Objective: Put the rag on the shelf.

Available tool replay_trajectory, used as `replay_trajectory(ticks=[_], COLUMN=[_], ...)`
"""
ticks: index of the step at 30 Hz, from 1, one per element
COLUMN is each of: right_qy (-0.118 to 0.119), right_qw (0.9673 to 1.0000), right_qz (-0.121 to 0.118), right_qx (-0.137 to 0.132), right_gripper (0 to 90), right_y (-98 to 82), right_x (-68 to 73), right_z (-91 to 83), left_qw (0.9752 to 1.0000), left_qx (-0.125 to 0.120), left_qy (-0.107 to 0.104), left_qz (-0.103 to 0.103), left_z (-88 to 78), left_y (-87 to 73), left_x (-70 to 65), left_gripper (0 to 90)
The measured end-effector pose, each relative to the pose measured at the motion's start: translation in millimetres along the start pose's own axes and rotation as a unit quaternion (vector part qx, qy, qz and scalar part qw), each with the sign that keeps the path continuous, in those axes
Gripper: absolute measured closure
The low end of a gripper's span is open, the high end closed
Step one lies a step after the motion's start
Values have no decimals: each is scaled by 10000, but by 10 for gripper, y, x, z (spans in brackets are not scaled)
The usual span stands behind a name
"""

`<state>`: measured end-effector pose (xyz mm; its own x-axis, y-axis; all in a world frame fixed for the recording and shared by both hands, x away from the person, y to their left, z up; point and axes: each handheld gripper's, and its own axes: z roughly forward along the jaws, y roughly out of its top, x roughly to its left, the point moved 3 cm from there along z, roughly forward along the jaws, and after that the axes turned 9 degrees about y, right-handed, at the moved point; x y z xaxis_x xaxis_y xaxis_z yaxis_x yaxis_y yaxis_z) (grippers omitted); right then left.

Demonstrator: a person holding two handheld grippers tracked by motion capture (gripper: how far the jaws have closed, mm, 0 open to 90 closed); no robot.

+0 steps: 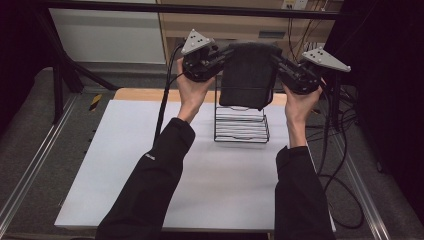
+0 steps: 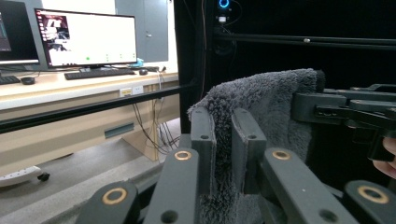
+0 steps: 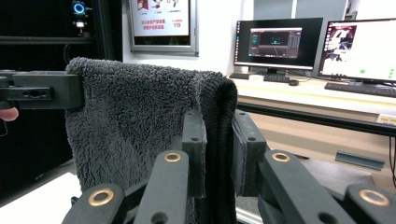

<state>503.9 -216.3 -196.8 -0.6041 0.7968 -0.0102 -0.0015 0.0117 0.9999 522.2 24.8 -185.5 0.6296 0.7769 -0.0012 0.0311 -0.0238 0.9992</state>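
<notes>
High view first: a dark grey towel (image 1: 248,75) hangs stretched between two grippers, held up in the air above a black wire rack (image 1: 241,124) that stands on the white table (image 1: 150,165). The left gripper (image 1: 226,54) pinches the towel's upper left corner, the right gripper (image 1: 276,59) takes the upper right corner, and the cloth droops straight down between them, its lower edge just over the top of the rack; whether it touches the wires is hard to judge from this angle. The person's black sleeves (image 1: 150,190) reach in from the bottom, hands wrapped around the gripper bodies.

Over to the left gripper view: both black jaws are clamped on a fluffy fold of towel (image 2: 261,107), with the far gripper (image 2: 345,109) biting the opposite corner. The right gripper view tells the same story, jaws clenched tight on the doubled edge of the towel (image 3: 140,121), and monitors (image 3: 280,42) glow on a desk behind.
</notes>
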Motion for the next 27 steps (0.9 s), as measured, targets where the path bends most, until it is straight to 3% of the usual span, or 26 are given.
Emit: replay_trajectory(ticks=[16, 27], right_qy=[112, 103], right_qw=[9997, 9995], right_qz=[-201, -297], right_qx=[110, 8], right_gripper=[780, 780], right_y=[-102, -186], right_x=[99, 144], right_z=[-127, -213], left_qw=[9998, 9994], left_qx=[61, 21], left_qy=[-126, -156], left_qz=[173, 306], left_z=[-160, -246], left_y=[-126, -195], left_x=[-74, -154], left_gripper=[803, 803])
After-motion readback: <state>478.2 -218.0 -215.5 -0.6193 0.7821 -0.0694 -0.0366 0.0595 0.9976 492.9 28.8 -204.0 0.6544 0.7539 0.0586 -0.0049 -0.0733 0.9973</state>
